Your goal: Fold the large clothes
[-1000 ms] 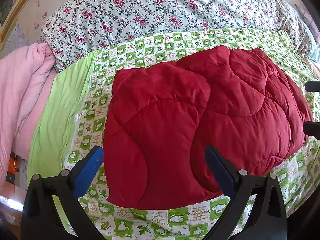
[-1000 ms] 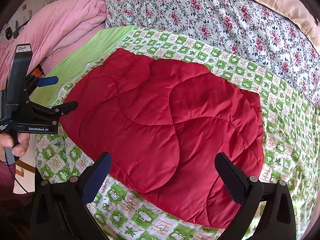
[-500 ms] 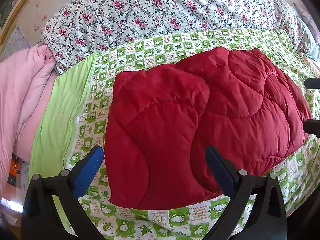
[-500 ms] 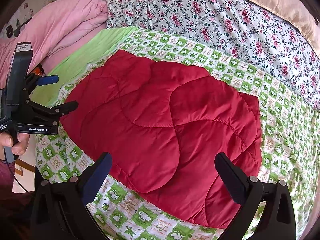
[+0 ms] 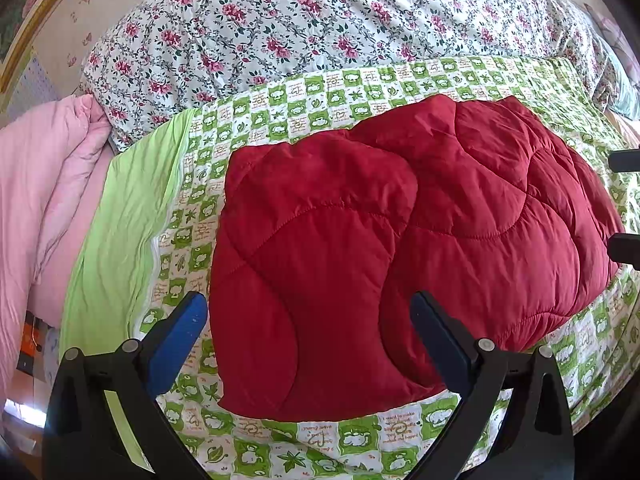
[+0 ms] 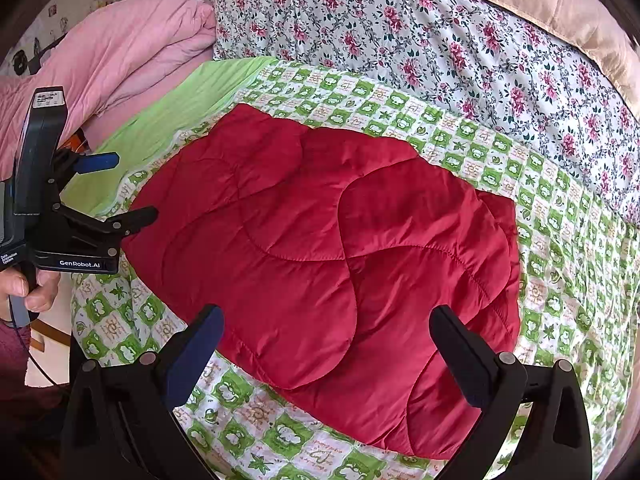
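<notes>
A red quilted jacket (image 5: 400, 248) lies folded in a compact bundle on the green-and-white checked bed cover (image 5: 320, 92); it also shows in the right wrist view (image 6: 320, 248). My left gripper (image 5: 308, 312) is open and empty, held above the bundle's near left edge. My right gripper (image 6: 326, 324) is open and empty above the bundle's near edge. The left gripper also shows at the left of the right wrist view (image 6: 124, 188), open, beside the jacket's left end. The right gripper's fingertips (image 5: 626, 160) show at the right edge of the left wrist view.
A floral duvet (image 5: 320, 28) lies along the far side of the bed. A pink quilt (image 5: 44, 200) is heaped at the left, next to a plain green sheet (image 5: 120, 232). A beige cover (image 6: 540, 4) lies at the far right.
Both views have shifted very slightly; the jacket sits a little lower in frame. The jacket and both open grippers are otherwise unchanged.
</notes>
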Available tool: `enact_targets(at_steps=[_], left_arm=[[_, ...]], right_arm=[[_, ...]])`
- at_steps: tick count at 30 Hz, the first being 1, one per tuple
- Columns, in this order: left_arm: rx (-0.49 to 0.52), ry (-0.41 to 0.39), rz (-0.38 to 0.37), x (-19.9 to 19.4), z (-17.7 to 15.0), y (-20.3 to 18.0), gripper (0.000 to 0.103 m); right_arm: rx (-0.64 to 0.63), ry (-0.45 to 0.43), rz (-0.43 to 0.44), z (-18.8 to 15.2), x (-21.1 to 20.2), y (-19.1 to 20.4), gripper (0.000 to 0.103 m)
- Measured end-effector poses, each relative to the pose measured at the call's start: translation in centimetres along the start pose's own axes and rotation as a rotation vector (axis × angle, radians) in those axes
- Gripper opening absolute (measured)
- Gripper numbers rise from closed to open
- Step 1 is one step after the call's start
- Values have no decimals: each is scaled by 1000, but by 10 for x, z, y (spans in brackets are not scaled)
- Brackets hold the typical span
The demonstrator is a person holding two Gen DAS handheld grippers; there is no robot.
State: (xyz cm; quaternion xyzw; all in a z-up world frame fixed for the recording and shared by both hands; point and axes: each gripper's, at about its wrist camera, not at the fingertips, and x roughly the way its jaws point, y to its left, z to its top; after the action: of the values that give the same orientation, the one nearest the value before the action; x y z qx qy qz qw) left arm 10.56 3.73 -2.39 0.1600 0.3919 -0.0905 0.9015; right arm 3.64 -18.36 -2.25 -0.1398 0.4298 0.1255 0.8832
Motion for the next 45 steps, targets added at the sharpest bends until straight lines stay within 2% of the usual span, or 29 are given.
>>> enact_targets(at_steps=[45], left_arm=[[26,-19,7,0,2,-3,102]], right_arm=[[1,-3,-1,1,0,1,103]])
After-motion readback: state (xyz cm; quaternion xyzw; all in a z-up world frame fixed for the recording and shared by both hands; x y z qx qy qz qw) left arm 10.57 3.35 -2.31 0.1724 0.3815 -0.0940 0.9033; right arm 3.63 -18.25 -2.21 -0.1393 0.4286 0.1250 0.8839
